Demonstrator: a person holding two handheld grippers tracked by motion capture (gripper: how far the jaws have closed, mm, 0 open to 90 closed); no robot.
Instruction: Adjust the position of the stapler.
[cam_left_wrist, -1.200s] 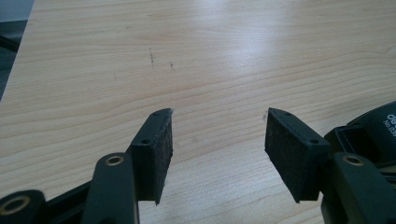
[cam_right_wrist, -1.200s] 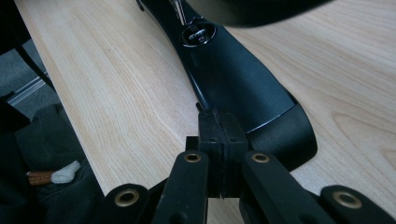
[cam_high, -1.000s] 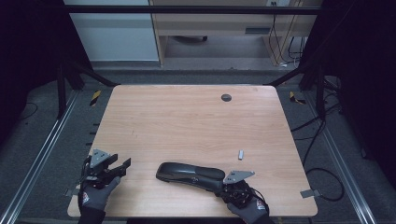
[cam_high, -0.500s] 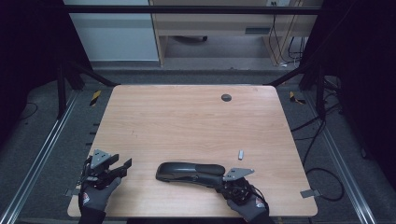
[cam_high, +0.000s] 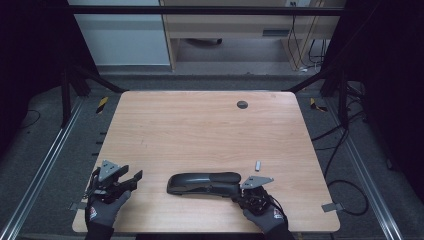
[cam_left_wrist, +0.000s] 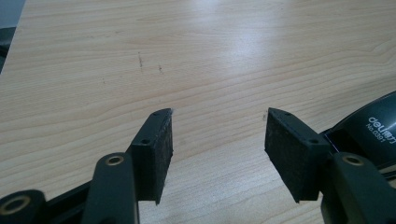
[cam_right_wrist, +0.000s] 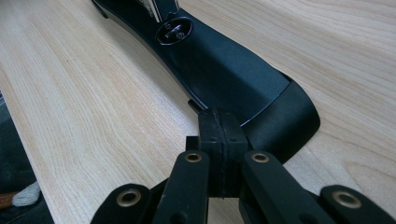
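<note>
A long, glossy black plastic stapler (cam_high: 204, 183) lies near the front edge of the pale wood-grain surface (cam_high: 200, 130). The right hand-held gripper (cam_right_wrist: 223, 140), jaws pressed together, meets its rounded end; the left hand-held gripper (cam_left_wrist: 217, 140) stands apart, rough pads empty

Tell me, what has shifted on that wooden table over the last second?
Very little. The long black plastic stapler slid slightly toward the table's left, with the shut right tongs at its end. Whether they pinch it or just push, I cannot tell. The open left tongs, the small grey metal piece and the wooden table stayed put.
</note>
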